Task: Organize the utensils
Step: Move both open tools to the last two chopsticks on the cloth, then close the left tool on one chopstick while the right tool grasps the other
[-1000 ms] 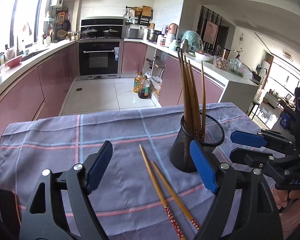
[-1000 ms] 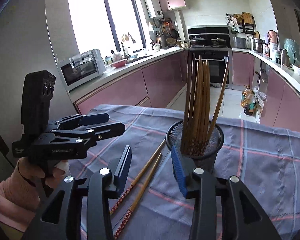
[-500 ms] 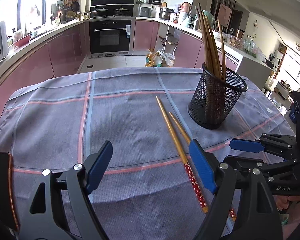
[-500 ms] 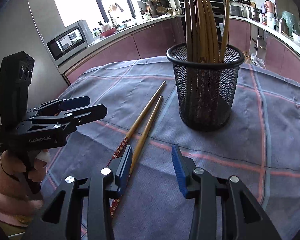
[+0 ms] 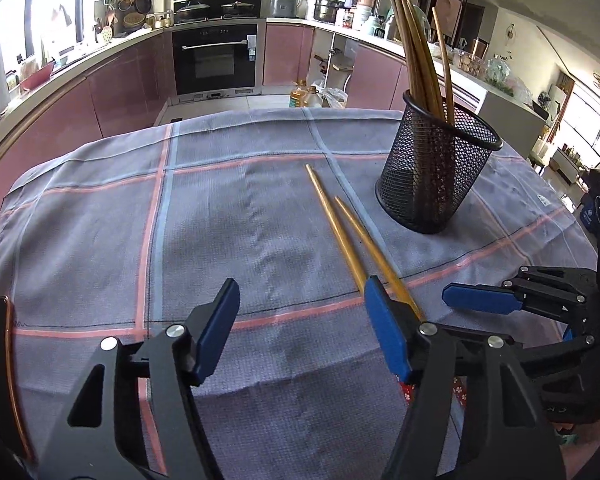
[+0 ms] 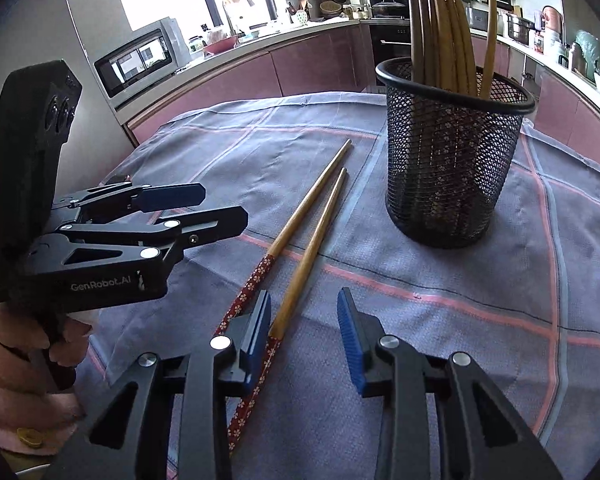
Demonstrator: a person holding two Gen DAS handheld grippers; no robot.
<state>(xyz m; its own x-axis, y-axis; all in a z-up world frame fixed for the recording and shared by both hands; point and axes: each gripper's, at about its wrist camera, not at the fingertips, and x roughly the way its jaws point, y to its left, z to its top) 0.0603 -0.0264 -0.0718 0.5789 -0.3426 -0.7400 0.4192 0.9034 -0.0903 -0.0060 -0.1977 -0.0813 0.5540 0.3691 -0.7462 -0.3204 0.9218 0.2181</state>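
The two loose chopsticks (image 6: 300,248) lie pointing toward one o'clock, their patterned ends by the nearer right gripper (image 6: 304,334), whose narrow, empty jaws are closing.

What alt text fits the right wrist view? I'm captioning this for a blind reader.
Two loose chopsticks lie side by side on a checked tablecloth, and the closing right gripper grips neither, one chopstick running under its left pad. A black mesh holder full of chopsticks stands behind; the left gripper hangs at left.
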